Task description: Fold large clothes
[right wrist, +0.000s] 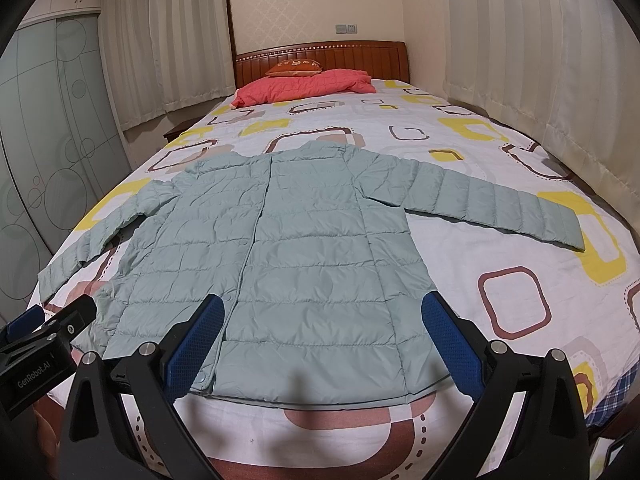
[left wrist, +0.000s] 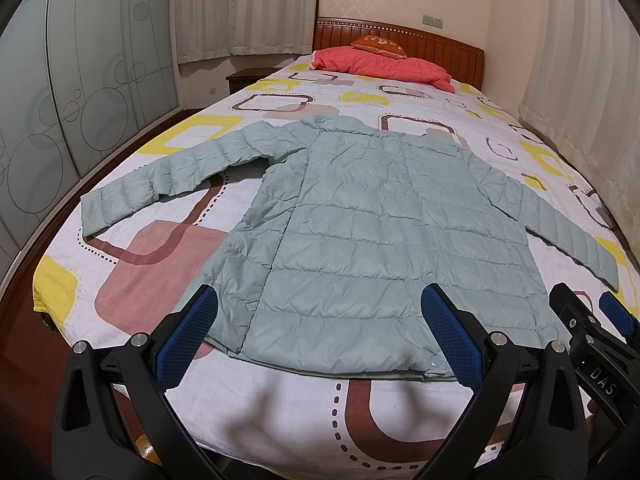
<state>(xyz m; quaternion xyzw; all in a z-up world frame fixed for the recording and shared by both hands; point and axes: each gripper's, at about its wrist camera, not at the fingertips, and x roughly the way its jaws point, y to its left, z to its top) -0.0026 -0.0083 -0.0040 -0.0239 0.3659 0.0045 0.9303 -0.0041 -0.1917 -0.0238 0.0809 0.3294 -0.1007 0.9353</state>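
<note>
A pale green quilted puffer jacket [left wrist: 372,224] lies flat on the bed, collar toward the headboard, both sleeves spread out to the sides; it also shows in the right wrist view [right wrist: 288,248]. My left gripper [left wrist: 320,300] is open and empty, its blue pads hovering over the jacket's hem. My right gripper [right wrist: 324,308] is open and empty above the hem, a bit further right. The right gripper also shows at the right edge of the left wrist view [left wrist: 588,312]. The left gripper shows at the left edge of the right wrist view [right wrist: 52,320].
The bed [left wrist: 280,416] has a white sheet with yellow and brown squares. A red quilt [left wrist: 384,65] and an orange cushion [left wrist: 378,45] lie at the wooden headboard [left wrist: 440,46]. Curtains [right wrist: 520,60] hang right, wardrobe doors [left wrist: 80,92] stand left.
</note>
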